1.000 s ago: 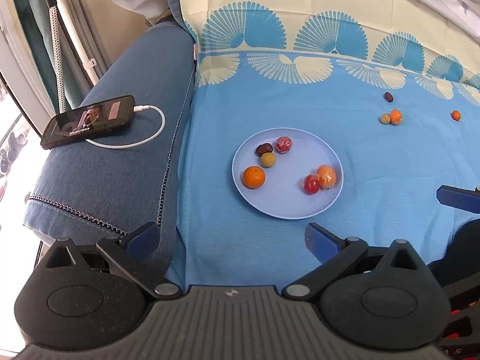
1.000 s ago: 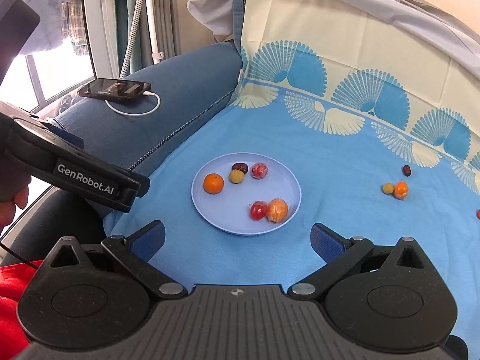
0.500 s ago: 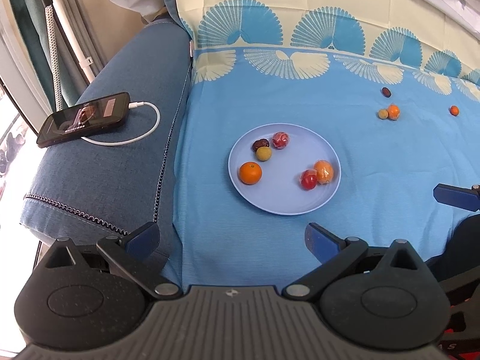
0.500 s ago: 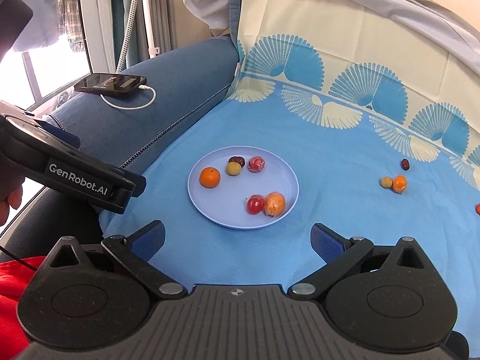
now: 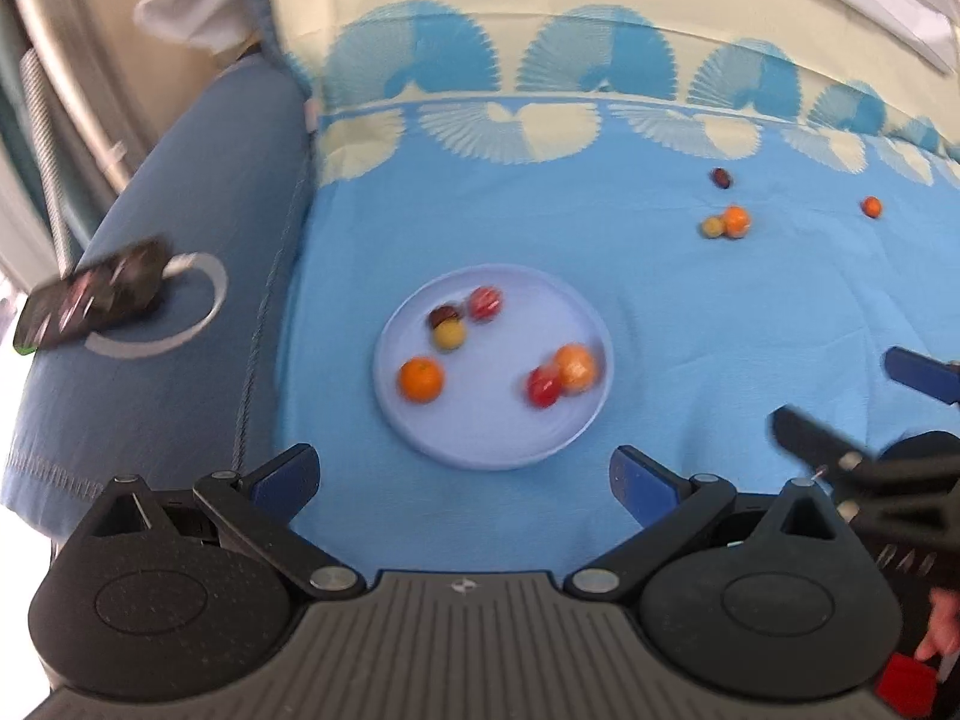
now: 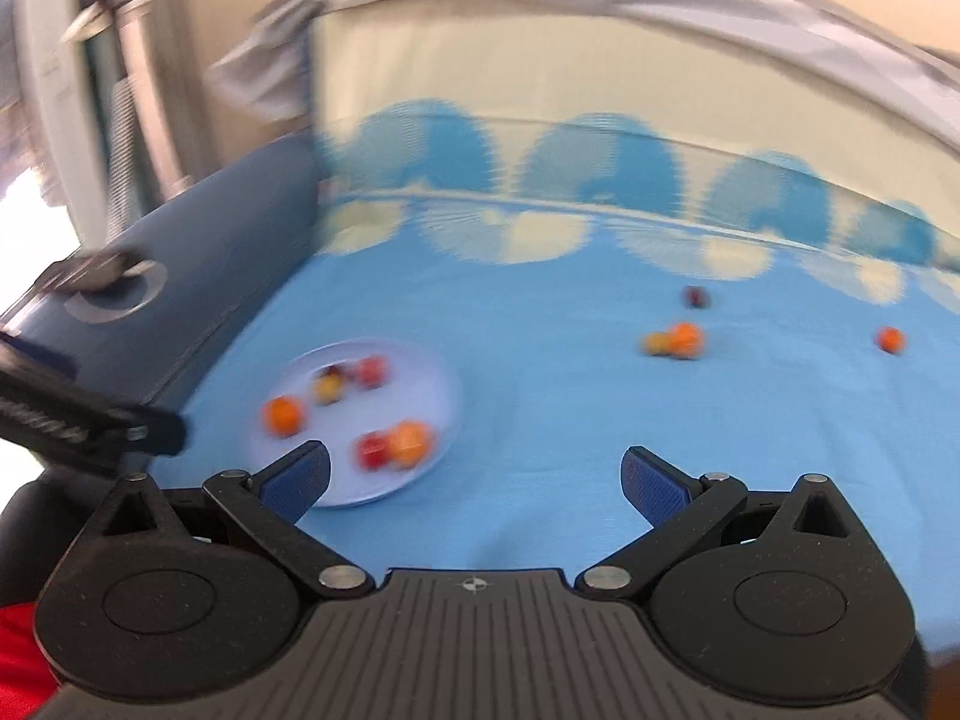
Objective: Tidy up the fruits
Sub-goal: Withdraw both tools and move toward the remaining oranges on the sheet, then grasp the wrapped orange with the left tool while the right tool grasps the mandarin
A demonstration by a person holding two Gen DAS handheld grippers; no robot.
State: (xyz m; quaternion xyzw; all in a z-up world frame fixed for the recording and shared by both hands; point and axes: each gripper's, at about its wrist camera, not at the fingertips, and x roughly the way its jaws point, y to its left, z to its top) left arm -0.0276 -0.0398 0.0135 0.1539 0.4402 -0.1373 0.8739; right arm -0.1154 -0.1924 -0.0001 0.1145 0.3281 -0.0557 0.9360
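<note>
A pale blue plate (image 5: 492, 432) (image 6: 441, 414) lies on a blue cloth and holds several small fruits, among them an orange (image 5: 421, 379) and a red one (image 5: 543, 387). Loose fruits lie on the cloth at the far right: an orange one (image 5: 735, 221) (image 6: 685, 341) beside a yellowish one (image 5: 712, 227), a dark one (image 5: 722, 178) (image 6: 696, 297), and a small orange one (image 5: 870, 206) (image 6: 890, 339). My left gripper (image 5: 465, 480) is open and empty, just short of the plate. My right gripper (image 6: 477, 483) is open and empty, right of the plate. Both views are blurred.
A phone (image 5: 90, 300) with a white cable lies on the blue sofa arm (image 5: 150, 360) at the left. A patterned backrest (image 5: 570, 30) rises behind the cloth. The right gripper shows at the right edge of the left wrist view (image 5: 870, 456).
Both grippers have moved; the right one has swung to the right, so the plate shifted left in its view and the loose fruits came nearer. Both stay open.
</note>
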